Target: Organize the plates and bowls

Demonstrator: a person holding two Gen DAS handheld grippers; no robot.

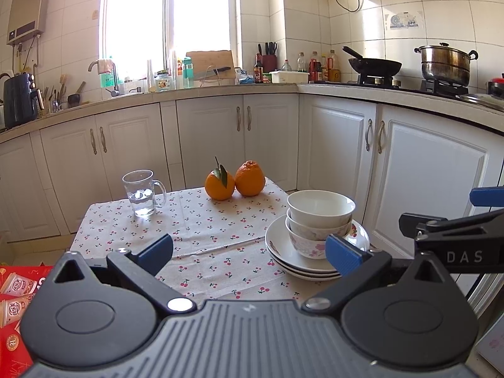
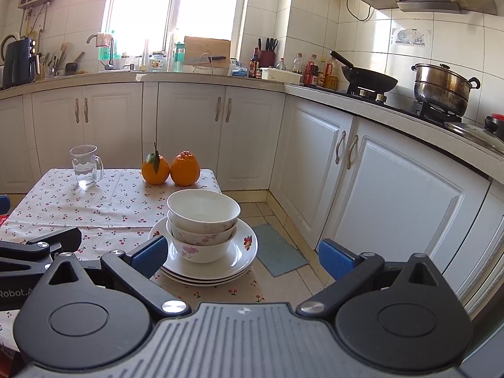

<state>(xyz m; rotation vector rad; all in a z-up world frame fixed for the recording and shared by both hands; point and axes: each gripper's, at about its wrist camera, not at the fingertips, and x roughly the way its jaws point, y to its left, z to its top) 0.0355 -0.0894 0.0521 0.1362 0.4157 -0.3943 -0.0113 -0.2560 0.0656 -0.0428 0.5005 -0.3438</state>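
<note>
Three nested bowls point(image 1: 318, 220) point(image 2: 203, 220), a plain white one on top of two flowered ones, sit on a stack of white plates point(image 1: 283, 252) point(image 2: 242, 245) at the right edge of a small table with a cherry-print cloth point(image 1: 204, 236) point(image 2: 94, 208). My left gripper point(image 1: 249, 250) is open over the cloth, its right blue pad just in front of the stack. My right gripper point(image 2: 242, 258) is open too, with the stack beyond its left pad. Nothing is held. The right gripper's body point(image 1: 453, 236) shows in the left wrist view.
A glass mug point(image 1: 143, 193) point(image 2: 85, 166) with some water and two oranges point(image 1: 234, 181) point(image 2: 171, 168) stand at the table's far side. White cabinets point(image 1: 340, 145) and a counter with a stove, wok point(image 2: 368, 78) and steel pot point(image 2: 444, 89) lie beyond. A red box point(image 1: 15, 299) sits low left.
</note>
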